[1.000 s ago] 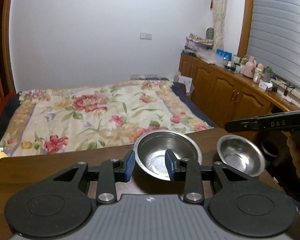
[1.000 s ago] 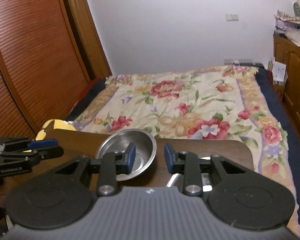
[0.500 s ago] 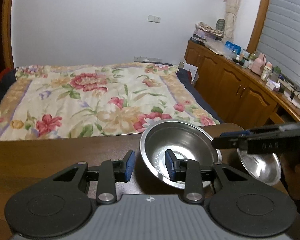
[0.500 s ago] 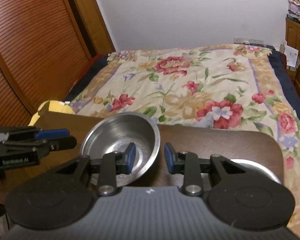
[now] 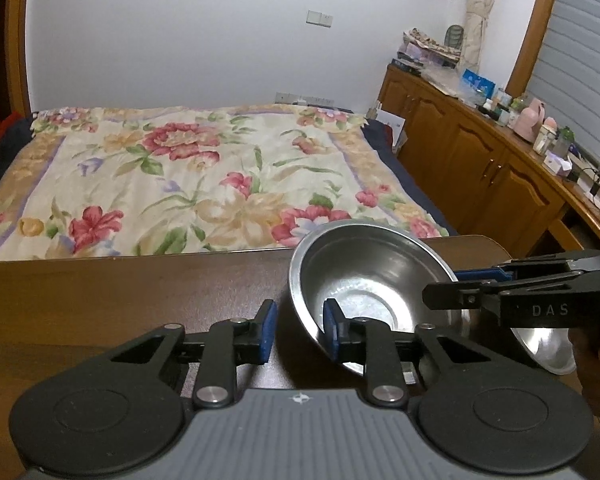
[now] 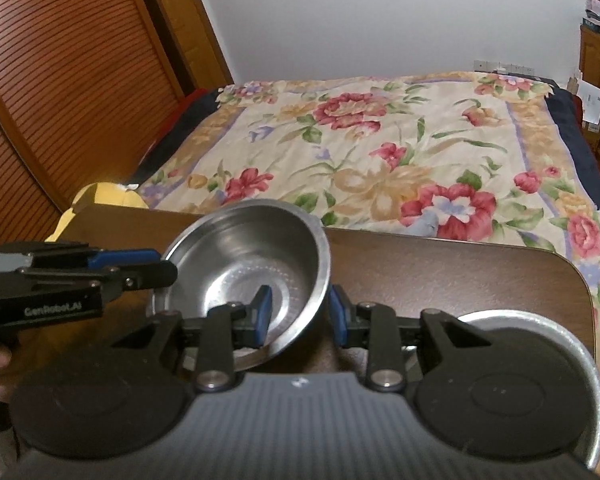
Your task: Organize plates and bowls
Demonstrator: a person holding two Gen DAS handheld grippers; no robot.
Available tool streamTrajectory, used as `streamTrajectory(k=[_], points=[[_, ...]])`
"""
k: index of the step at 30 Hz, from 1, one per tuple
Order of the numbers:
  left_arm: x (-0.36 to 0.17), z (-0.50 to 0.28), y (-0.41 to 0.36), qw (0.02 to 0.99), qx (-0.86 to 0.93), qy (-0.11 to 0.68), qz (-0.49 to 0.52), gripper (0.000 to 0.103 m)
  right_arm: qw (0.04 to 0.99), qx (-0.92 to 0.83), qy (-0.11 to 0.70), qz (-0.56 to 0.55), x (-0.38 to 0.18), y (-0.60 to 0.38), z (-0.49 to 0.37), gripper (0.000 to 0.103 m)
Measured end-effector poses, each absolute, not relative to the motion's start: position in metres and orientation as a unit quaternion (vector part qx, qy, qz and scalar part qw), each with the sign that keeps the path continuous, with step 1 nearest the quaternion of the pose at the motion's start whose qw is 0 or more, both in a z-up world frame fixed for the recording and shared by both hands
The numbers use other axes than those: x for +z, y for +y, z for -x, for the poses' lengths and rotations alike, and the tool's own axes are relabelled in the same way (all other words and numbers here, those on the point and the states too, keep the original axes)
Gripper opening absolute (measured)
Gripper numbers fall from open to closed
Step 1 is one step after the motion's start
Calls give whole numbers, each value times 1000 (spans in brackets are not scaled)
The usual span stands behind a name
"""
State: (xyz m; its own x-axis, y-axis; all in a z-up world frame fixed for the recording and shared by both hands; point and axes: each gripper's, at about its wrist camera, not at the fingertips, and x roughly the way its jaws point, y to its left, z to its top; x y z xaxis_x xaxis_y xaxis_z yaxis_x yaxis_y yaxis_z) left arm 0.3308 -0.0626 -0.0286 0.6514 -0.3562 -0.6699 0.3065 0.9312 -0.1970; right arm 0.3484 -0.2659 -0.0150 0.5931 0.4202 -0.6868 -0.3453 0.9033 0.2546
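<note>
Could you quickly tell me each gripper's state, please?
Left gripper: open, just closing, steel bowl rim between jaws.
Right gripper: open, astride the same bowl's rim.

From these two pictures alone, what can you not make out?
- Second steel dish: right wrist view, mostly behind the right gripper and cut by the frame edge; plate or bowl unclear.
- Yellow thing: right wrist view, the table hides most of it.
- Small things on the sideboard: left wrist view, too small to identify.
</note>
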Motion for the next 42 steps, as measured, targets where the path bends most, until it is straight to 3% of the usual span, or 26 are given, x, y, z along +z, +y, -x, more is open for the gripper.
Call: streamTrajectory(k=[2,5,11,42], points=[[-29,-331,-62,906,-186,378,33,18,889,217,400,-53,-16,-266,-350,32],[-28,-328,-63,906,-180,383,28,17,885,224,405,-58,-18,-266,-350,23],[-22,-317,-57,905,-185,379,45,16,886,223,402,-68,-12,-268,-346,15],[51,-194,-55,941,-220,258,16,16,911,212,324,-144,35,-291,-247,9]])
